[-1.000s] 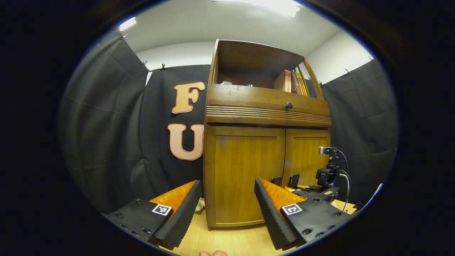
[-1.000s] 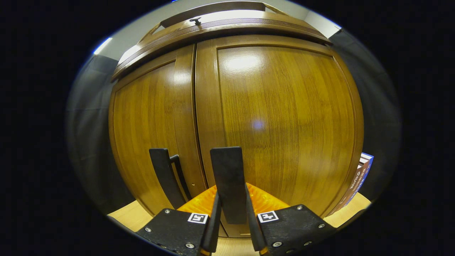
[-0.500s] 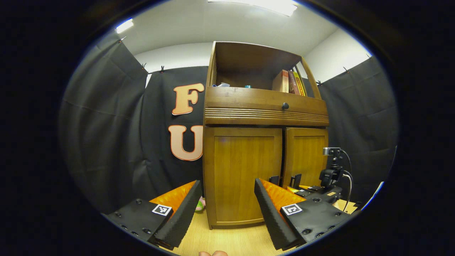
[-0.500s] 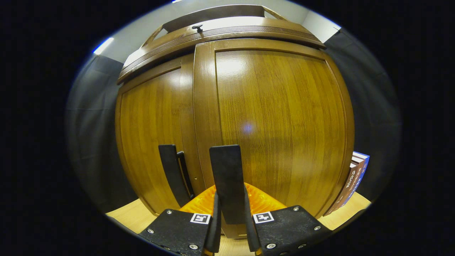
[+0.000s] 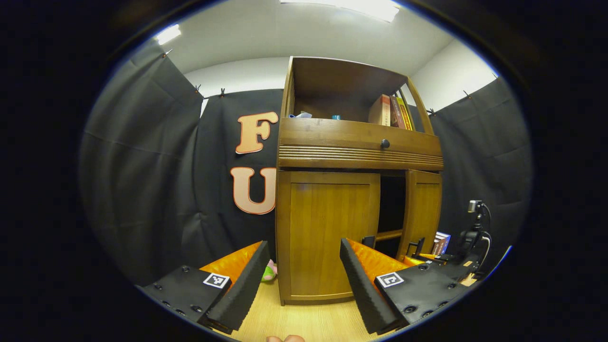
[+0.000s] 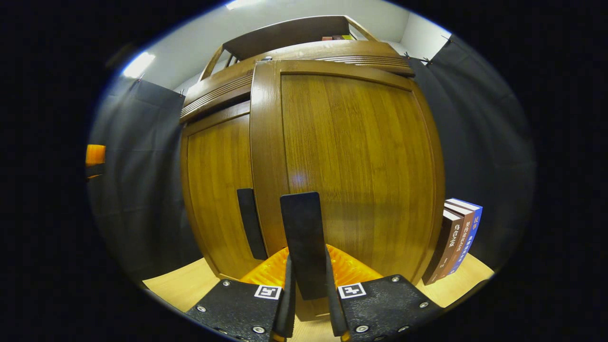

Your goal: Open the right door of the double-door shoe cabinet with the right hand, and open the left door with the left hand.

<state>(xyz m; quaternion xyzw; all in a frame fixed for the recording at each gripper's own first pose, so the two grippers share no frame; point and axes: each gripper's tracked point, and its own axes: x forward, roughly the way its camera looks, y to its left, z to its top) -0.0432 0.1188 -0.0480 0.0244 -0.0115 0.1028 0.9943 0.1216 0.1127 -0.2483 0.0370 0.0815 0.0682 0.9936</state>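
The wooden shoe cabinet (image 5: 356,142) stands ahead in the left gripper view. Its left door (image 5: 327,232) is closed, with a black handle (image 5: 368,241) at its inner edge. The right door (image 5: 422,209) is swung partly outward, leaving a dark gap (image 5: 392,204) beside it. My left gripper (image 5: 301,275) is open, well short of the cabinet, with nothing between its fingers. In the right gripper view my right gripper (image 6: 308,266) is shut on the right door's black handle (image 6: 301,228). The right door (image 6: 356,156) stands out in front of the left door (image 6: 216,190).
Several books (image 6: 458,237) stand on the wooden floor (image 5: 304,323) right of the cabinet. A small pink and green toy (image 5: 269,273) lies at the cabinet's left foot. A drawer with a dark knob (image 5: 384,143) sits above the doors, and books (image 5: 392,110) fill the top shelf.
The right door has swung outward with my right gripper shut on its handle, opening a dark gap. The left gripper has stayed open and barely moved.
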